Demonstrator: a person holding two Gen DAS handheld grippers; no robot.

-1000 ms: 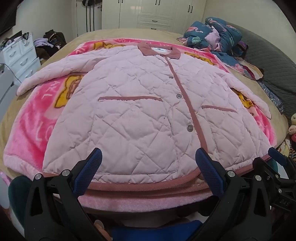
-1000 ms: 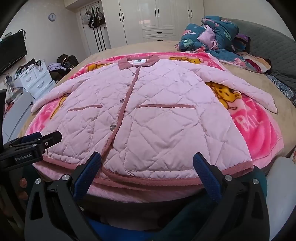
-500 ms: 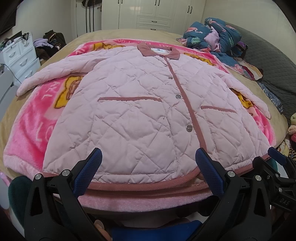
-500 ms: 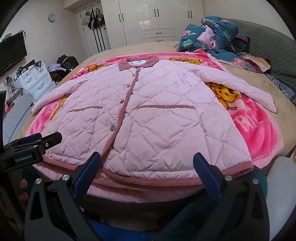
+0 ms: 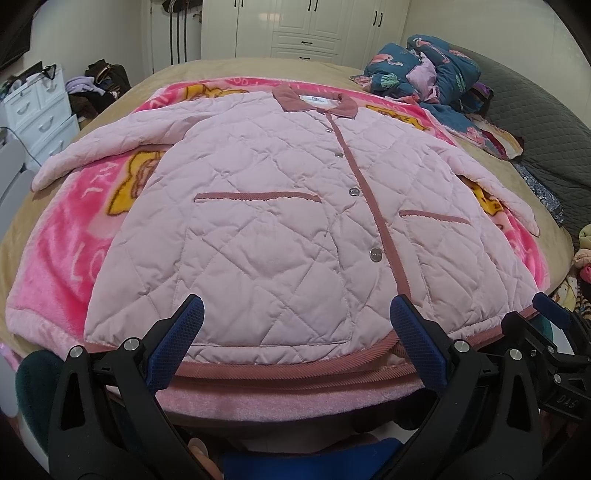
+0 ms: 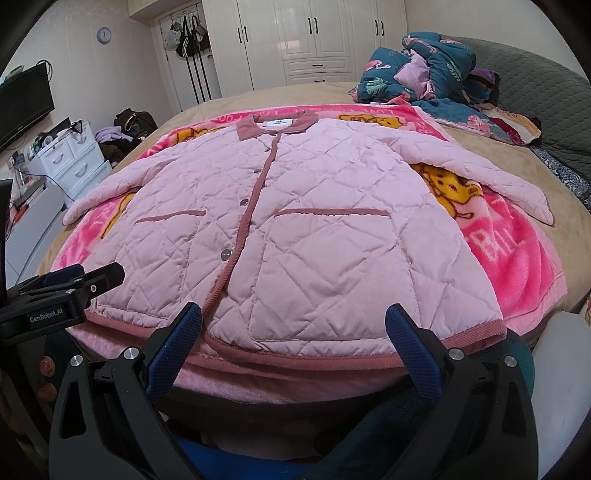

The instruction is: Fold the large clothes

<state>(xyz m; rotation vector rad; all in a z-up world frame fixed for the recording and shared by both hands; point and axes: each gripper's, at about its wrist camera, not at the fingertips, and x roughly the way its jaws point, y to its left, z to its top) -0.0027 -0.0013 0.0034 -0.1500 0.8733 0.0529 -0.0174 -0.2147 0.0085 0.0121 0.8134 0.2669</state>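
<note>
A: Entry, garment. Pink quilted jacket [image 5: 280,221] lies front-up and spread flat on a pink cartoon-print blanket [image 5: 70,236], which covers the tan bed [image 5: 229,66]. Buttoned shut, dusty-rose collar [image 5: 314,101] at the far end, hem nearest both cameras, both sleeves out to the sides.

B: Grippers?

A: Left gripper [image 5: 295,332]: blue-padded fingers wide apart, hovering just short of the hem and holding nothing. Right gripper [image 6: 293,332]: fingers likewise spread, at the hem on the wearer's-left half, not clamped on fabric. The right gripper also shows at the right edge of the left wrist view, and the left gripper at the left edge of the right wrist view.

B: Obstructions on the bed?

A: A heap of teal flamingo-print bedding [image 6: 417,70] sits at the far right corner, well apart from the jacket body, near the right sleeve [image 6: 480,173]. A grey quilted cover [image 6: 546,99] lies beyond it. Nothing rests on the jacket itself.

B: Room surroundings?

A: White wardrobe [image 6: 314,37] on the far wall; bags hang on hooks [image 6: 186,35] to its left, beside a round wall clock [image 6: 104,35]. White drawer unit [image 6: 70,155] stands left of the bed with a pile of clothes [image 6: 122,129] behind it. A dark TV screen [image 6: 22,103] is on the left wall. Small cables by the drawers are too blurred to identify.
</note>
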